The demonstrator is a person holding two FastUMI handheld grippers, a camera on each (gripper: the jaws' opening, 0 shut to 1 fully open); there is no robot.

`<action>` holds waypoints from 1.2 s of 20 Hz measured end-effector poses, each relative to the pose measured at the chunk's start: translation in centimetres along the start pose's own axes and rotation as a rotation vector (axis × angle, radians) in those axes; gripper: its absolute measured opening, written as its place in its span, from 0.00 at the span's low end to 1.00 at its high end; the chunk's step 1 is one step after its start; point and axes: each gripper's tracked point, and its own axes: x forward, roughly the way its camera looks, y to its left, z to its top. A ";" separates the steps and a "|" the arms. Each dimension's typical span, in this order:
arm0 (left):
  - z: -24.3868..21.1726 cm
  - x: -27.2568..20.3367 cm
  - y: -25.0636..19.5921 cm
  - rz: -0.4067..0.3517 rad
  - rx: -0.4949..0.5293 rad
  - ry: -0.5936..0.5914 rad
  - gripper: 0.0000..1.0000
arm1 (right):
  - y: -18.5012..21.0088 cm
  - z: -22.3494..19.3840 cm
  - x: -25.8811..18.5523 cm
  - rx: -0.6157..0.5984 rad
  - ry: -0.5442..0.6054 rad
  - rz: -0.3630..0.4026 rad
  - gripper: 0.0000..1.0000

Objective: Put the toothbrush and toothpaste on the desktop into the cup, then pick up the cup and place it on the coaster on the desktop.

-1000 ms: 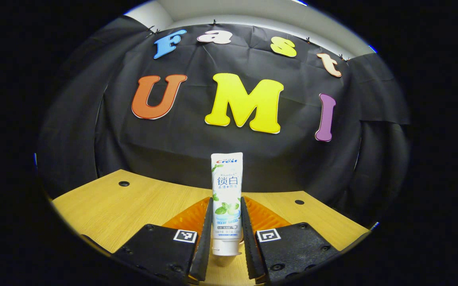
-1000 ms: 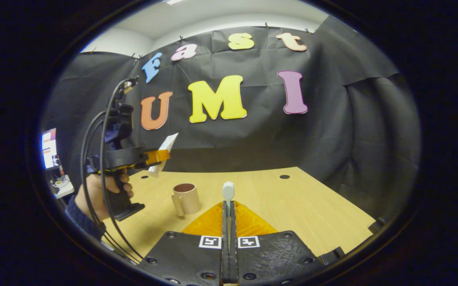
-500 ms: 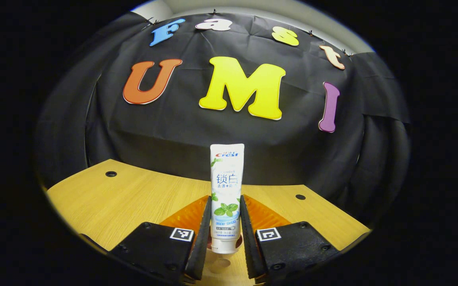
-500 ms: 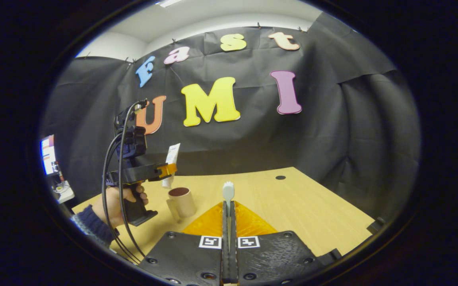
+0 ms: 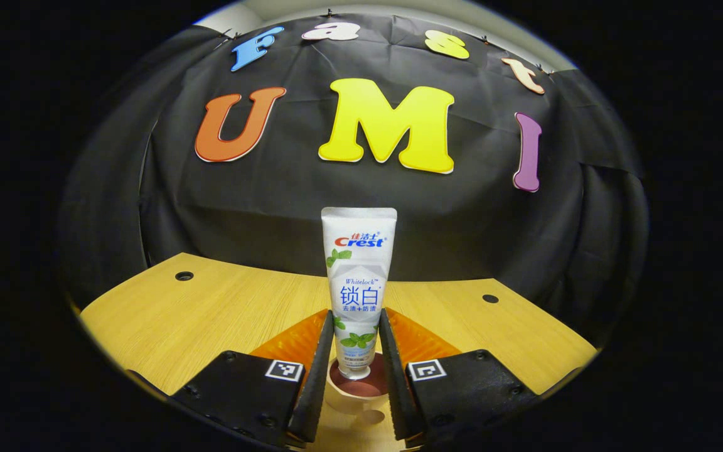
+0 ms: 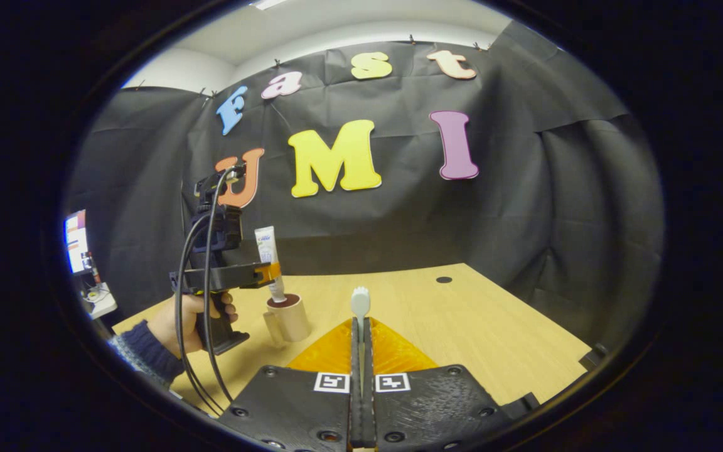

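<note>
I'm holding the toothpaste (image 5: 358,282) pinched upright in my left gripper (image 5: 355,351), cap entering the cup (image 5: 355,392), right gripper (image 6: 361,339) clamping the toothbrush (image 6: 360,302); an off-centre release risks tipping the cup.

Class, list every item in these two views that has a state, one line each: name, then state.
Toothpaste: upright, cap down, lower end in the cup mouth.
Cup: upright on the desk.
Toothbrush: held, head up.
Left tongs: flanking the toothpaste; contact unclear.
Right tongs: shut on the toothbrush.
</note>
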 end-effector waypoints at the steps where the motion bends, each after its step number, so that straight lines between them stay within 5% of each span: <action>1: 0.1 -0.1 0.1 0.006 0.002 -0.005 0.48 | 0.0 0.1 0.0 0.000 -0.002 -0.001 0.00; 6: 0.9 -0.7 -0.1 0.014 0.024 -0.034 0.61 | -0.1 0.1 0.0 -0.001 -0.002 -0.004 0.00; 11: 1.9 -2.7 0.1 0.021 0.076 -0.084 1.00 | 0.1 0.5 0.0 -0.012 -0.015 -0.006 0.00; 16: 2.1 -6.7 1.2 0.023 0.069 -0.167 0.99 | 0.3 1.4 1.0 -0.008 -0.027 0.001 0.00; 24: -3.4 -12.8 4.0 0.034 0.069 -0.090 0.99 | 5.0 6.3 5.2 -0.013 -0.028 0.060 0.00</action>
